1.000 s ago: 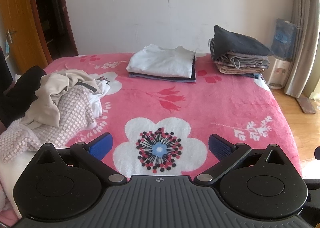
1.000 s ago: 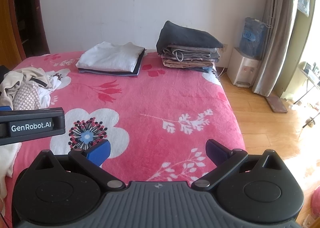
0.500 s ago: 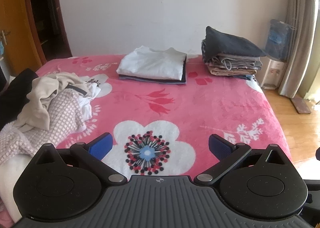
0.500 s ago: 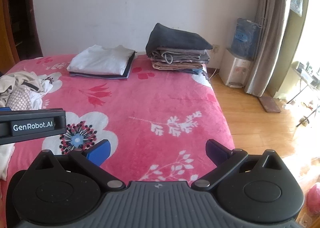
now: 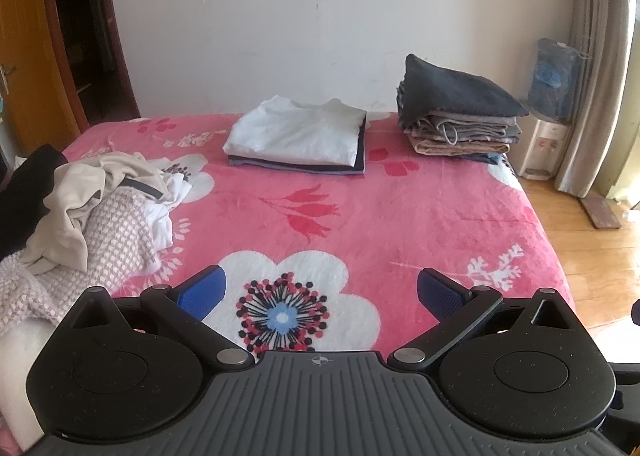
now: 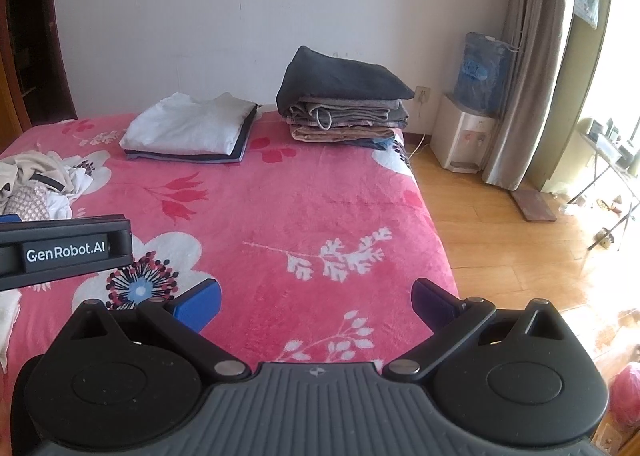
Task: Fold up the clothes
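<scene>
The left claw stood spread wide, its blue pads far apart and nothing between them; it hung above the pink floral bedspread, over a large white flower print, touching no cloth. The right claw was likewise released and empty, held over the bedspread's near right part, with the left device's black body showing at the left edge of its view.

The unfolded clothes lay in a loose heap on the bed's left side: a cream garment over a pink-and-white checked knit, with white cloth beneath and something black behind. Well apart from it, by the far wall, sat a folded stack topped by a white shirt, and beside that, near the bed's far right corner, a taller stack topped by a dark grey garment. A water dispenser stood on the wooden floor by the curtain.
</scene>
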`<state>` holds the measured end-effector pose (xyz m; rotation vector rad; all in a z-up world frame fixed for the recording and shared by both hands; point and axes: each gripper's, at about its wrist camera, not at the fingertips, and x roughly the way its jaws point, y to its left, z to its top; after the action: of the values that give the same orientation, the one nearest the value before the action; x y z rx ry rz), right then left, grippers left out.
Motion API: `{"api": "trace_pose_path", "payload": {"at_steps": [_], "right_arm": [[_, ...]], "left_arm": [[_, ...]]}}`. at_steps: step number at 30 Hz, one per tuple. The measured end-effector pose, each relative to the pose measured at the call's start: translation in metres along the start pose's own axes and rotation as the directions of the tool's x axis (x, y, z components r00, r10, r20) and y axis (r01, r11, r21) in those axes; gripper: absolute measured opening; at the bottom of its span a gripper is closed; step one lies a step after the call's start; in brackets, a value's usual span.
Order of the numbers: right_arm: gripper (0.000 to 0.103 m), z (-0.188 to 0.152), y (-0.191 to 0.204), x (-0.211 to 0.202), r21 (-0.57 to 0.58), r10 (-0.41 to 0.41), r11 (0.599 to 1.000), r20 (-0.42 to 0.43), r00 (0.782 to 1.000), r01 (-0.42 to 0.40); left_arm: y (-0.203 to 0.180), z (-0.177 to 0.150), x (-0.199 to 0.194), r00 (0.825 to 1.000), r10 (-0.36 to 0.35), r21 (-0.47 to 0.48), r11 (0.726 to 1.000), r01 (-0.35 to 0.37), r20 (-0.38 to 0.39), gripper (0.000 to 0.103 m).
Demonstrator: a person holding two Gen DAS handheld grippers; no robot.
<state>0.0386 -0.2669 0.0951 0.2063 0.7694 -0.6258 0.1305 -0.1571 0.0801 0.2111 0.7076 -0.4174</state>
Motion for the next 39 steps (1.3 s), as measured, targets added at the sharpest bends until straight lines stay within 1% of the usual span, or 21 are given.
{"api": "trace_pose_path", "payload": {"at_steps": [12, 39], "right_arm": [[0.103, -0.0017, -0.0023, 0.0035, 0.007, 0.002, 1.000, -0.013, 1.000, -0.002], [0.103, -0.0022, -0.0001, 0.0017, 0.002, 0.009, 1.000, -0.009, 1.000, -0.009]], "left_arm": [[-0.0022, -0.0013, 0.0019, 1.000, 0.003, 0.001, 1.000, -0.003, -0.009, 0.103], [-0.0015, -0.0012, 0.0009, 1.000, 0.012, -0.004, 1.000, -0.012, -0.015, 0.103]]}}
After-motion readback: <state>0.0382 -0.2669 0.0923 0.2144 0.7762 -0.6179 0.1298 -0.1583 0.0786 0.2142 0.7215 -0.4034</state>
